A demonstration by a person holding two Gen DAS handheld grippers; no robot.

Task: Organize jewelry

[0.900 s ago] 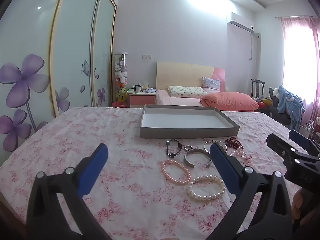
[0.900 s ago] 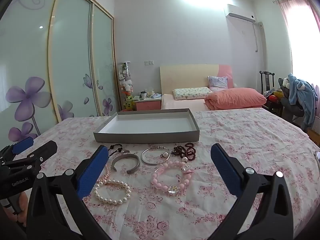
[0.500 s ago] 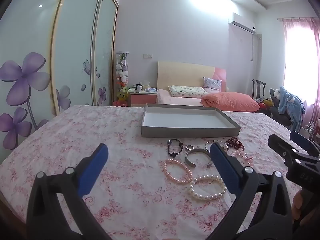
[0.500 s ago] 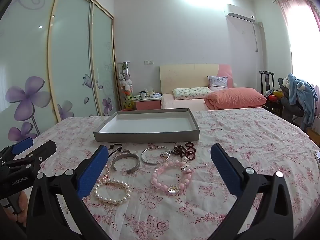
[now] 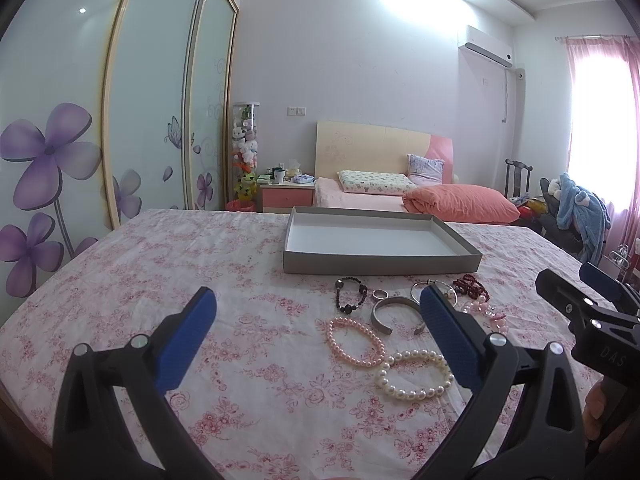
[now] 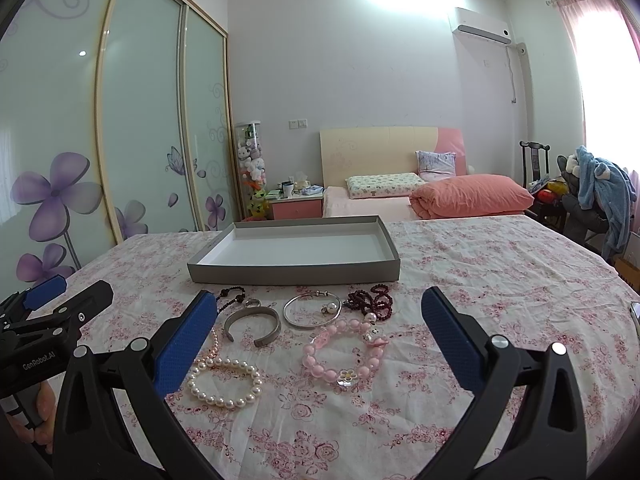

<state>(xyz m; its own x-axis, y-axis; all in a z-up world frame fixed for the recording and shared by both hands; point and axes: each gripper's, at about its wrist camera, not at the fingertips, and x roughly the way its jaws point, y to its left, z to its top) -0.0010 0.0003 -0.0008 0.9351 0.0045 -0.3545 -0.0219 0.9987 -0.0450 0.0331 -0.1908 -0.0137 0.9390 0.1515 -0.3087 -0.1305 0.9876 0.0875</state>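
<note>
A shallow grey tray (image 5: pixel 380 266) (image 6: pixel 294 274) with a white, empty floor sits on the floral tablecloth. In front of it lie several bracelets: a white pearl one (image 5: pixel 414 374) (image 6: pixel 225 382), a pink pearl one (image 5: pixel 355 340), a silver cuff (image 5: pixel 394 312) (image 6: pixel 252 324), a black bead one (image 5: pixel 350 298), a thin silver bangle (image 6: pixel 312 310), dark red beads (image 6: pixel 372 300) and a chunky pink bead one (image 6: pixel 344 354). My left gripper (image 5: pixel 316 314) is open and empty, near the jewelry's left side. My right gripper (image 6: pixel 318 314) is open and empty, just before the jewelry.
The table carries a pink floral cloth (image 5: pixel 160 272). A small ring (image 5: pixel 379 293) lies by the cuff. Beyond the table stand a bed (image 6: pixel 420 196), a sliding wardrobe (image 6: pixel 120 140) on the left and a chair with clothes (image 6: pixel 596 192) on the right.
Both grippers stay open and nearly still; the left view has drifted slightly. The jewelry and tray have not moved.
</note>
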